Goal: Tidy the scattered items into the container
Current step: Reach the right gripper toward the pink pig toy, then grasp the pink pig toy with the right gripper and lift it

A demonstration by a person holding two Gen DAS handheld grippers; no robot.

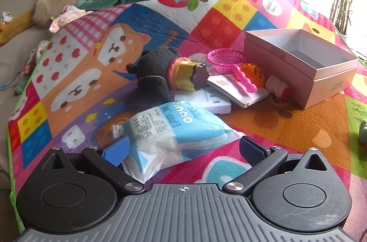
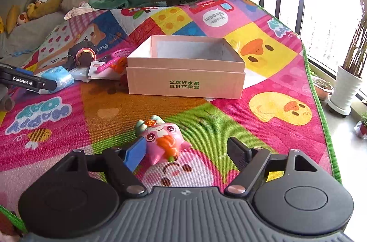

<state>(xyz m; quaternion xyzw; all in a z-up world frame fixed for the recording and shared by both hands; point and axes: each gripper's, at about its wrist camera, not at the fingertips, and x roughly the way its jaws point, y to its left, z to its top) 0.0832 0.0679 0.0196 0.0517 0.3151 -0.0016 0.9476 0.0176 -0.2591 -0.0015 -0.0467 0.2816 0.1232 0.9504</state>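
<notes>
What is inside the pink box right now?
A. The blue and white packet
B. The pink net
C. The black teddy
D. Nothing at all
D. The pink box shows only bare walls and floor inside, while the toys and the packet lie on the mat beside it.

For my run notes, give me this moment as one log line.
left gripper: open around blue tissue pack | right gripper: open at pink toy | box: empty | pile beside box untouched
</notes>
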